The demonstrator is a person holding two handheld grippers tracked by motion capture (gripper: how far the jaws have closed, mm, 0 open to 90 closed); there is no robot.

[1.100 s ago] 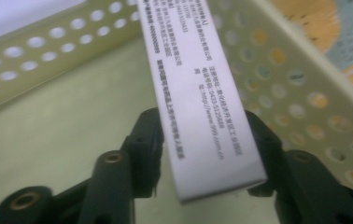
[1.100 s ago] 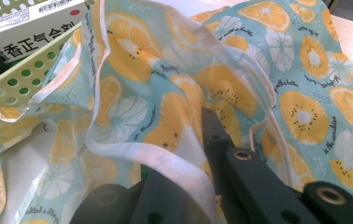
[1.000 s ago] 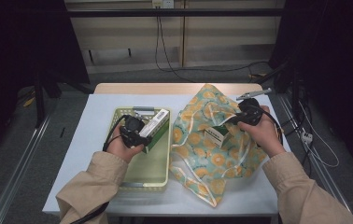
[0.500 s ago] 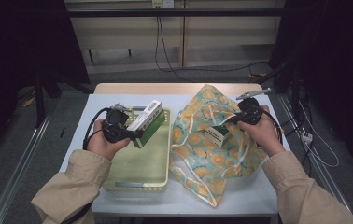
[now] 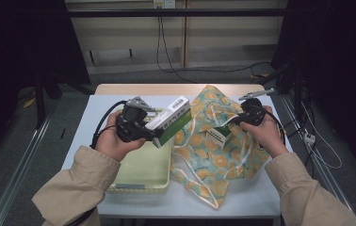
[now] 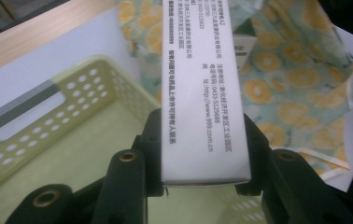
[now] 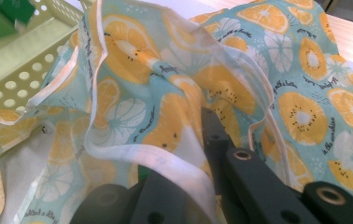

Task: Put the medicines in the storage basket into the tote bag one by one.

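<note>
Above basket (image 5: 143, 169), gripped box (image 5: 169, 120).

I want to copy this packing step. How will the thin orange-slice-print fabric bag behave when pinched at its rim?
The orange-slice-print fabric bag is probably floppy: it lies crumpled. The right gripper pinches its rim, and the mouth likely sags shut if released.

A white table (image 5: 86, 141) stands on grey floor; cables (image 5: 166, 47) hang along the back wall.

Left claw (image 5: 159, 135) clamped, raised; right claw (image 5: 235, 126) pinched shut, low.
</note>
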